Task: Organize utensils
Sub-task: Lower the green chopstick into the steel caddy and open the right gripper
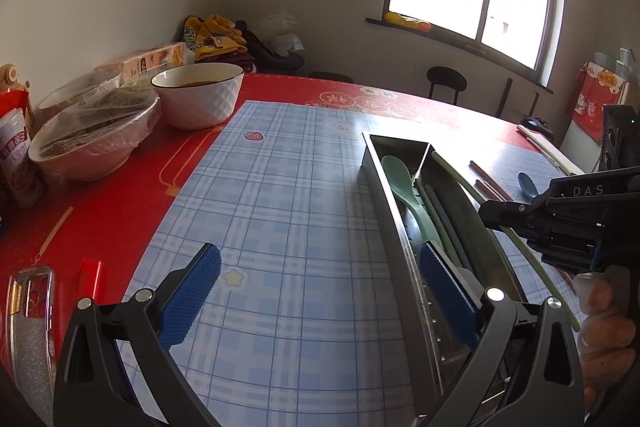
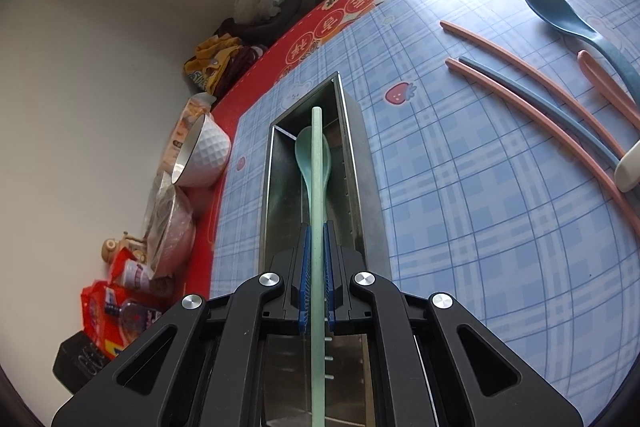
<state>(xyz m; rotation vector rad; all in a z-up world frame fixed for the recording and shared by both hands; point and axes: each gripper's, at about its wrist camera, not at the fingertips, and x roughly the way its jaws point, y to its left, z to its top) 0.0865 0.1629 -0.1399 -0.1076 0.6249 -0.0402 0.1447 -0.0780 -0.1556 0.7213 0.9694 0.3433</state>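
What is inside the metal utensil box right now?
The rectangular steel utensil box holds a mint-green plastic spoon in one compartment and dark and green chopsticks in the other. Its near end is hidden by the left tool.

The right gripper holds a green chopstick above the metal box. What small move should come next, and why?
Probably lower the right gripper a little and then open the jaws. They are shut on the green chopstick, which lies lengthwise over the metal box, above the green spoon already inside. The left gripper is open beside the box.
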